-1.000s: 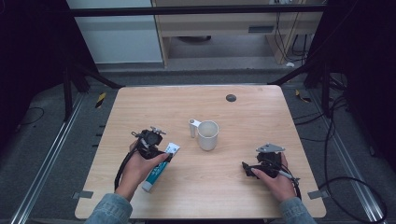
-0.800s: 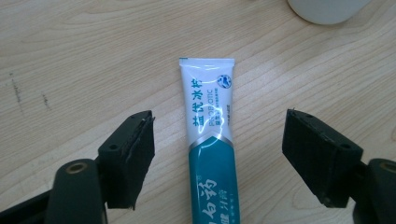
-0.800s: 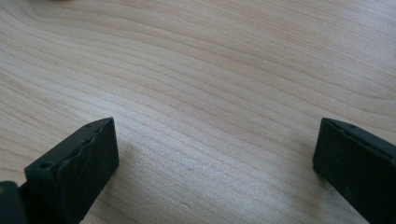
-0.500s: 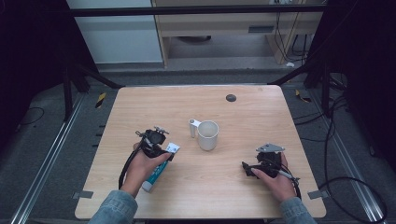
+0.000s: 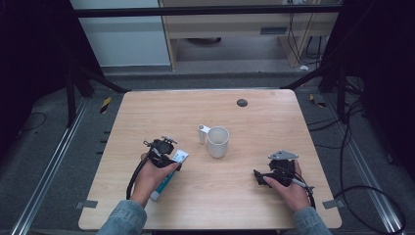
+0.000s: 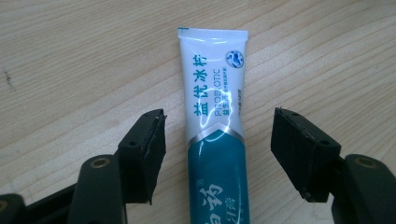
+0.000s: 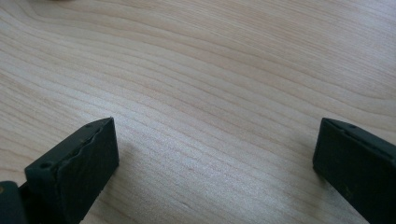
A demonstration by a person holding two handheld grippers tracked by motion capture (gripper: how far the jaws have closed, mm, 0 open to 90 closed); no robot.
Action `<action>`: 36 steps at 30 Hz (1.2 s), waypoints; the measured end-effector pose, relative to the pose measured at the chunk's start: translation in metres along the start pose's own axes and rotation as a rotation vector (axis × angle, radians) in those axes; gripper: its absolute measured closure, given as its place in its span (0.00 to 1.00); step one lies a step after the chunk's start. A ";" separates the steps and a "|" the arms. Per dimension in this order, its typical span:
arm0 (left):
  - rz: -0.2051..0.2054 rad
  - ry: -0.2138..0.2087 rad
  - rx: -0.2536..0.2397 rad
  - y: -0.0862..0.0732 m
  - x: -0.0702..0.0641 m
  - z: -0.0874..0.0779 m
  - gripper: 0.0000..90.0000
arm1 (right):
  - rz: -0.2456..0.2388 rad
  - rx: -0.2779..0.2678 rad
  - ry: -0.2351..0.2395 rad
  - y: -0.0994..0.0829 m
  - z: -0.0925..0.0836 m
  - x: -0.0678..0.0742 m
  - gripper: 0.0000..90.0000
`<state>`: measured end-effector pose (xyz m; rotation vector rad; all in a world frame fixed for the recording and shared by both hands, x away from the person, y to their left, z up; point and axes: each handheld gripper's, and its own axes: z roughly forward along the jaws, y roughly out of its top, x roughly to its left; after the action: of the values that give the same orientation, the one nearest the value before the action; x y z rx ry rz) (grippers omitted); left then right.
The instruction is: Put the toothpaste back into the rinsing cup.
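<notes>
We count one wooden table (image 5: 274,122) in the high view, and on it one white mug (image 5: 218,142), one toothpaste tube (image 5: 166,178) and two hand-held grippers. The mug stands upright near the centre of the frame, its handle toward the upper left. A single small dark round spot (image 5: 242,103) sits on the tabletop above the mug, well apart from it. In the lower left of the high view, the left gripper (image 5: 164,154) is held in the person's left hand (image 5: 151,177) directly over the tube, which lies flat on the table with its white crimped end poking out toward the upper right, near the mug but not touching it. In the left gripper view the tube (image 6: 215,135) runs up the middle of the frame, white above and teal below, with blue print along it, and the two black fingers (image 6: 144,154) stand spread, one on each side of it, neither pressing it. In the lower right of the high view, the right gripper (image 5: 274,172) is held in the right hand (image 5: 288,188), well apart from the mug and the tube. In the right gripper view its two fingers (image 7: 77,170) are spread wide over bare wood grain, with nothing between them. Two denim sleeves (image 5: 122,220) enter at the bottom edge.
</notes>
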<state>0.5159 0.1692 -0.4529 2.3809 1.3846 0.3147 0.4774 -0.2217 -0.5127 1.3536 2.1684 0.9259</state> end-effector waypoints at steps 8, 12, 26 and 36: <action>-0.003 0.001 0.032 -0.002 0.001 0.011 0.45 | 0.000 0.000 0.000 0.000 0.000 0.000 0.01; 0.001 0.002 0.038 -0.001 -0.001 0.014 0.48 | 0.001 0.000 0.000 0.000 0.000 0.000 0.01; -0.002 -0.001 0.041 -0.002 0.002 0.018 0.56 | 0.000 0.000 0.000 0.000 0.000 0.000 0.01; 0.009 0.007 0.038 -0.001 0.000 0.018 0.64 | 0.000 0.000 0.000 0.000 0.000 0.000 0.01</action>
<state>0.5213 0.1661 -0.4694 2.4198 1.3958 0.3020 0.4774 -0.2217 -0.5127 1.3532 2.1683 0.9260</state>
